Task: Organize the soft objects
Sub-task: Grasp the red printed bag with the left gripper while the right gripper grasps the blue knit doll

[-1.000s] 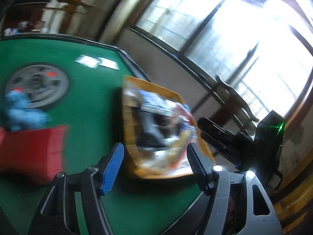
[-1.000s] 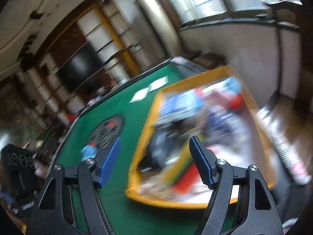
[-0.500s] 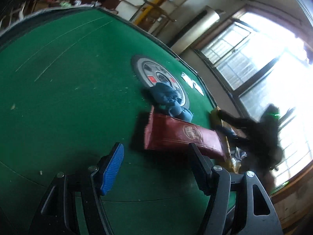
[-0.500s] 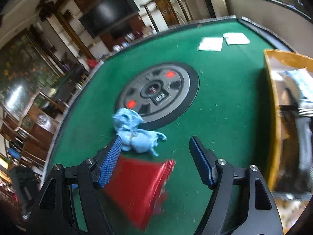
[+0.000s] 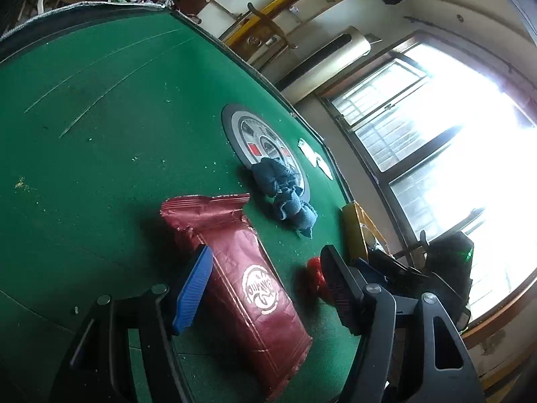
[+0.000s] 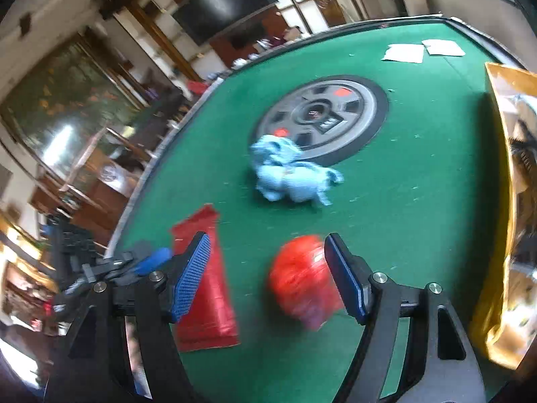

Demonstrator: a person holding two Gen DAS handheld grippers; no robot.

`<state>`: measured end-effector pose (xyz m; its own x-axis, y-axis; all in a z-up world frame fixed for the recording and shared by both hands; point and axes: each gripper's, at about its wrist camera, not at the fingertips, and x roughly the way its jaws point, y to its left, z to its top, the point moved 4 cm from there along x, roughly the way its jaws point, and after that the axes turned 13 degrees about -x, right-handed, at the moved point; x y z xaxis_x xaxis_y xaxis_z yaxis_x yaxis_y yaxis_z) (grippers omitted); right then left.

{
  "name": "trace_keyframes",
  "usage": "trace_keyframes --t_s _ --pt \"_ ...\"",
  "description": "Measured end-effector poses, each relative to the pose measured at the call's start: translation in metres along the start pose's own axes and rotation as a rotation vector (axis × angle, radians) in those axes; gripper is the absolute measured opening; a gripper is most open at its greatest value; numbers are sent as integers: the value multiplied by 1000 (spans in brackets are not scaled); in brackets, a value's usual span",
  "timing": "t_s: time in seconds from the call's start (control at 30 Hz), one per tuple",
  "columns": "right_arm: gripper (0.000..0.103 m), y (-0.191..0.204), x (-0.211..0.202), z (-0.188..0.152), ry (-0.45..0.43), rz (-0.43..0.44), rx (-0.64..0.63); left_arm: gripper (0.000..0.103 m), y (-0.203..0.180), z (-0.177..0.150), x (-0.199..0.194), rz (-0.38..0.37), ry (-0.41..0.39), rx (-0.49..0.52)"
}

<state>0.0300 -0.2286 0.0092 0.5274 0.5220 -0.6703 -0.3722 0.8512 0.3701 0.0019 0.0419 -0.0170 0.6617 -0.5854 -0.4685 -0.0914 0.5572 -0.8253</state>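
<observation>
A dark red foil bag (image 5: 241, 268) lies flat on the green felt table (image 5: 100, 168). My left gripper (image 5: 265, 255) hovers over it, open, with the bag showing between the fingers and no pad pressing on it. A crumpled blue cloth toy (image 5: 285, 194) lies beyond the bag, partly on a round grey disc (image 5: 265, 144). In the right wrist view a small red soft bundle (image 6: 302, 282) rests on the felt, blurred, and my right gripper (image 6: 268, 245) stands open above it. The red bag (image 6: 208, 302) and blue toy (image 6: 288, 174) show there too.
A yellow box (image 6: 503, 201) filled with mixed items stands at the table's right edge. Two white papers (image 6: 402, 53) lie at the far side, beyond the grey disc (image 6: 322, 114). The left gripper (image 6: 134, 262) shows at the left of the right wrist view.
Both grippers swung away from the yellow box and came down over the felt. The red bag now lies under the left one, the red bundle under the right. Jaws kept their width.
</observation>
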Motion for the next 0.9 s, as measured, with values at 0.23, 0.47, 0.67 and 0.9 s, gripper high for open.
trace_keyframes --t_s 0.23,0.47,0.67,0.9 --pt "72 3 42 46 76 -147 -250 67 -2 -1 2 38 -10 14" --pt "72 1 101 70 210 -192 -474 68 -4 -2 -1 47 -20 31" --pt "37 -7 102 53 228 -203 -476 69 -3 -2 -1 42 -17 27" --pt "36 -17 60 55 34 -92 -324 69 -6 -3 0 87 -25 44"
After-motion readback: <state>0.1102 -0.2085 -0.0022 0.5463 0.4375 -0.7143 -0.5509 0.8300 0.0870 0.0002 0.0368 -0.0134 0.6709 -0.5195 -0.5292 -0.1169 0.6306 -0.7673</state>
